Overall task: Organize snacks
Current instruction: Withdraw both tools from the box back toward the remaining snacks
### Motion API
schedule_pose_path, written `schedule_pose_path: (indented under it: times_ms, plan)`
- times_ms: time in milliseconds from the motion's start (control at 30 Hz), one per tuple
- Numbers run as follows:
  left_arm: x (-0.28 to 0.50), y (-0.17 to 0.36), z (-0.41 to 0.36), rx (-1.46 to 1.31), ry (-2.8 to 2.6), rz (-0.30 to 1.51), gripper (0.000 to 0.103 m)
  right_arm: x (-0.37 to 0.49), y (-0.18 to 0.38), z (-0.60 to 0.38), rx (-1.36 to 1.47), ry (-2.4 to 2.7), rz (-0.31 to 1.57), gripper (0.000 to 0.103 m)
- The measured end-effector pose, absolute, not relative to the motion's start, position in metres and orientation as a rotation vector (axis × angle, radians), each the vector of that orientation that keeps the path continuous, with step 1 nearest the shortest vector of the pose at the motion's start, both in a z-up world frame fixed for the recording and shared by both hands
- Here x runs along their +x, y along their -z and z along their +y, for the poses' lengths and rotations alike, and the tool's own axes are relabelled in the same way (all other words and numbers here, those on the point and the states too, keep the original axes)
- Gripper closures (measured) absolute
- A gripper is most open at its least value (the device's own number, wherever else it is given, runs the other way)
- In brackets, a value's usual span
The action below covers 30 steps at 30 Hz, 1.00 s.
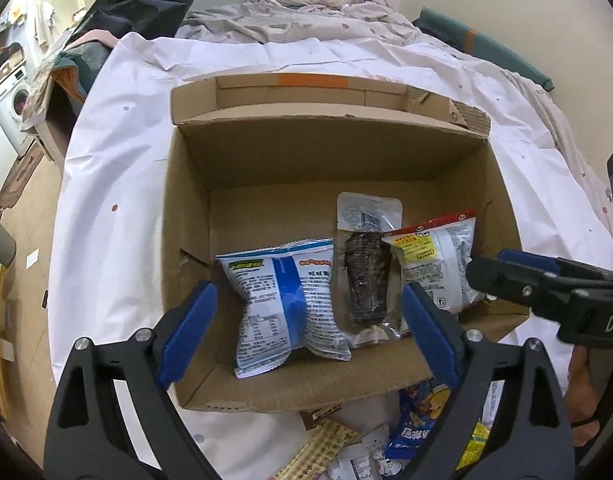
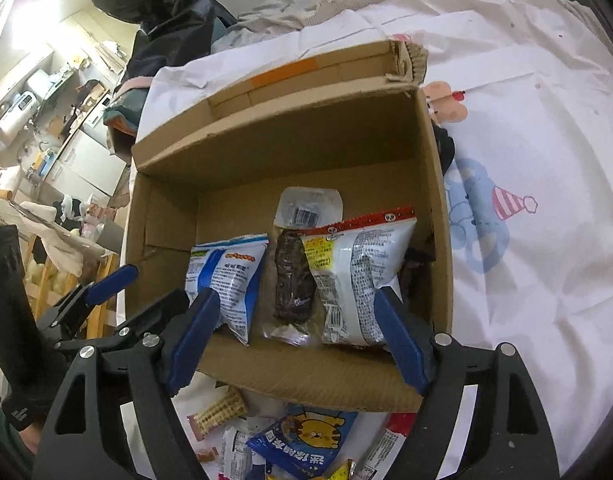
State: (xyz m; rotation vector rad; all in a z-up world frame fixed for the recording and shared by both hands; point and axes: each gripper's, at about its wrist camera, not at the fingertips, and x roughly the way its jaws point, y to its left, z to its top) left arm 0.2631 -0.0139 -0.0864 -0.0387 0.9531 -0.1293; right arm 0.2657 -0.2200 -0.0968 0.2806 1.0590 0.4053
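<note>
Two sets of tongs, both spread wide and carrying nothing. Left tongs hover over the near-left part of the open brown cardboard box; right tongs hover over its near-right part, fingers straddling the packets below without touching them.

Box contents, in a row along the near wall: blue-and-white puffed snack bag on the left, clear vacuum pouch holding a dark brown strip in the middle, red-topped white snack bag on the right. The three lie side by side with edges touching, printed backs up. Judged reason: lying flat in a row keeps the far half of the floor free for more.

Outside, just beside the box's near wall, a loose heap of unsorted packets lies on the white patterned bedsheet, among them a blue bag with an orange cartoon cat and a waffle-printed wrapper. Judgement: sorting is partway; these remain.
</note>
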Motion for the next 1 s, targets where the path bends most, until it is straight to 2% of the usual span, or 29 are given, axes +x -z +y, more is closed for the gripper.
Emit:
schedule_pose_path:
  times_ms: [367,1000]
  plan:
    - [0.224,0.054,0.01,-0.076,0.084,0.911,0.012,0.241,0.081,-0.229,0.306,-0.408,1.032,0.021]
    - [0.154,0.069,0.059,-0.181,-0.028,0.986,0.012,0.161,0.083,-0.246,0.313,-0.38,1.043,0.021]
